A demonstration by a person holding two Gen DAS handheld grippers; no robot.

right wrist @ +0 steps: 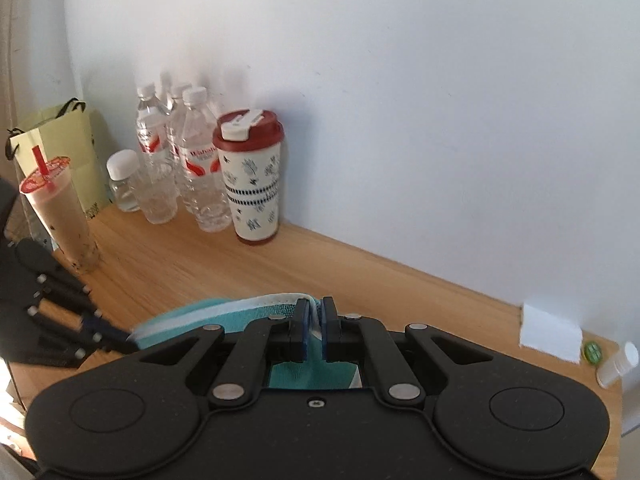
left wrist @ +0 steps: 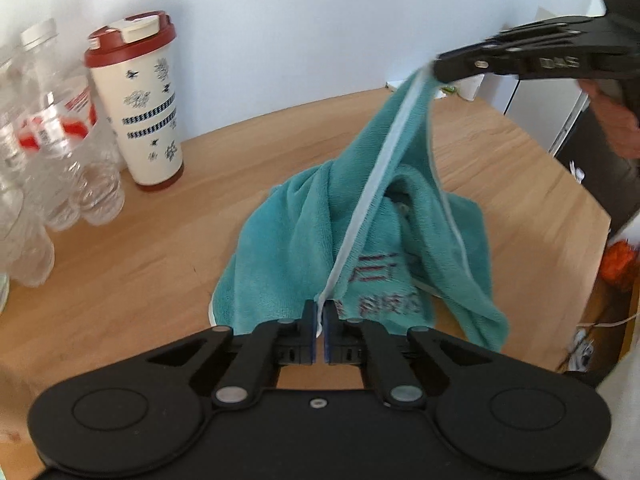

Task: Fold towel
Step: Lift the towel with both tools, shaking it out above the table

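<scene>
A teal towel (left wrist: 288,240) with a white hem lies bunched on the wooden table (left wrist: 140,264). My left gripper (left wrist: 320,320) is shut on the hem at its near corner. The hem runs taut up to the right, where my right gripper (left wrist: 438,68) holds the other corner above the table. In the right wrist view my right gripper (right wrist: 316,316) is shut on the teal towel (right wrist: 224,312), and the left gripper (right wrist: 120,336) shows at the left, clamped on the same edge. Dark lettering shows on the cloth near my left fingers.
A cream tumbler with a red lid (left wrist: 140,104) and several clear water bottles (left wrist: 60,152) stand at the back left by the wall. A milk tea cup (right wrist: 60,216), small jar (right wrist: 122,180) and green paper bag (right wrist: 60,140) are also there. A white card (right wrist: 550,332) and small white vial (right wrist: 618,364) sit at the right.
</scene>
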